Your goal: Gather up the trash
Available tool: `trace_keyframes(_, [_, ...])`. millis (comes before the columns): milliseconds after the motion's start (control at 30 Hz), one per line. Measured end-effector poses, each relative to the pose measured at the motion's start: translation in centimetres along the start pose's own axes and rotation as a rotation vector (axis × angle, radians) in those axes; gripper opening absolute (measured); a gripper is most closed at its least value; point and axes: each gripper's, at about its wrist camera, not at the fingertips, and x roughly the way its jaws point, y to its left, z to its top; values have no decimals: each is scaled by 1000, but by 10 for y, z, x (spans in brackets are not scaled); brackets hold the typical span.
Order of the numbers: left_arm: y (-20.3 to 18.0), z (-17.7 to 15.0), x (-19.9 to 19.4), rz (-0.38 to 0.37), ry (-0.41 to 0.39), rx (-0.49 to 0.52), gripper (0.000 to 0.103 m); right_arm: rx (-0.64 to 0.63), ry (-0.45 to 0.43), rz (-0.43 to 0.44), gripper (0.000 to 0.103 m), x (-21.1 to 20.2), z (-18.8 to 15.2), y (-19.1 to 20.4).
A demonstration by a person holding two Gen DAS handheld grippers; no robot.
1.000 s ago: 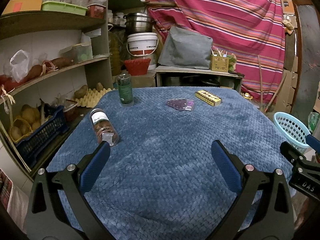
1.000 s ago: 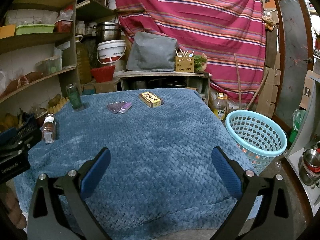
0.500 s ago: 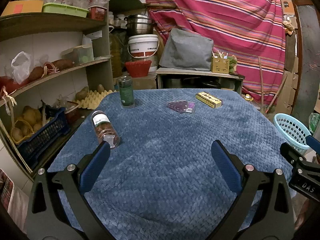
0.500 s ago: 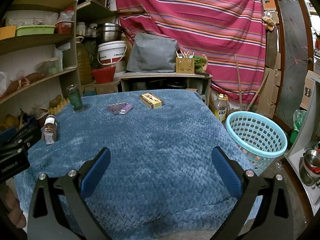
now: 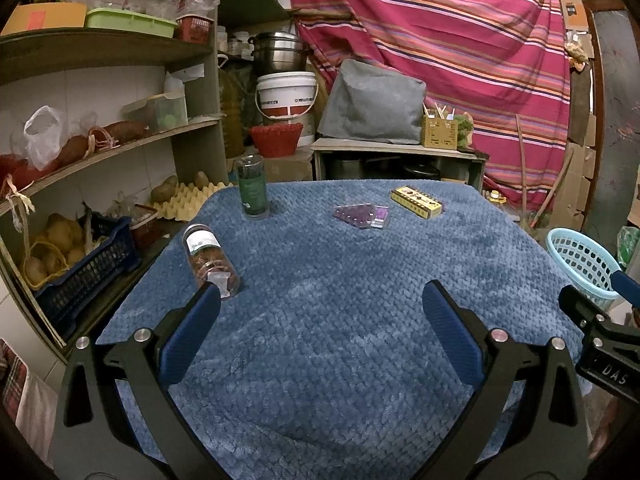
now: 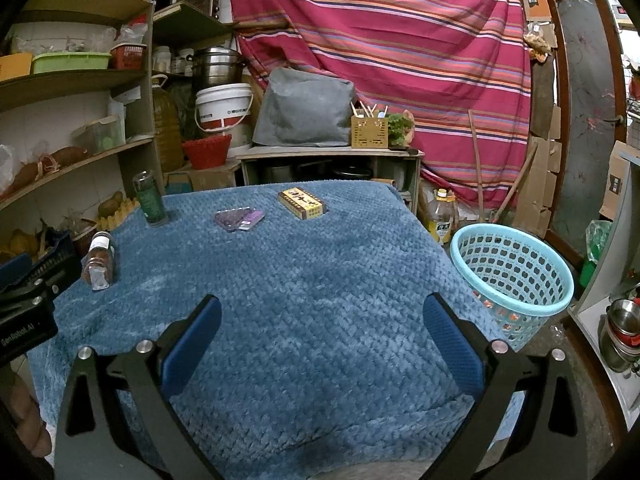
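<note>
Left gripper (image 5: 320, 312): jaws wide, nothing held, edged slightly nearer the tipped jar (image 5: 210, 260) at frame left since a second ago. Right gripper (image 6: 320, 316): likewise wide and empty (barely shifted). Green bottle (image 5: 251, 186), purple packet (image 5: 362, 216), yellow box (image 5: 417, 202) untouched on blue cloth (image 5: 340, 320); basket (image 6: 512, 270) at right. Collection apparently just starting.

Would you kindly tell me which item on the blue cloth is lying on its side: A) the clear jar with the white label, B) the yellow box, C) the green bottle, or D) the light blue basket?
A: the clear jar lies tipped over near the left edge of the cloth, while the green bottle stands upright behind it.
</note>
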Motion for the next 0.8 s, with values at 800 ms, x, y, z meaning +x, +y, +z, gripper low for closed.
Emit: trace_keyframes(800, [1,3,-5,6,-12,9,98,0,-2,1,98,-2,0,2])
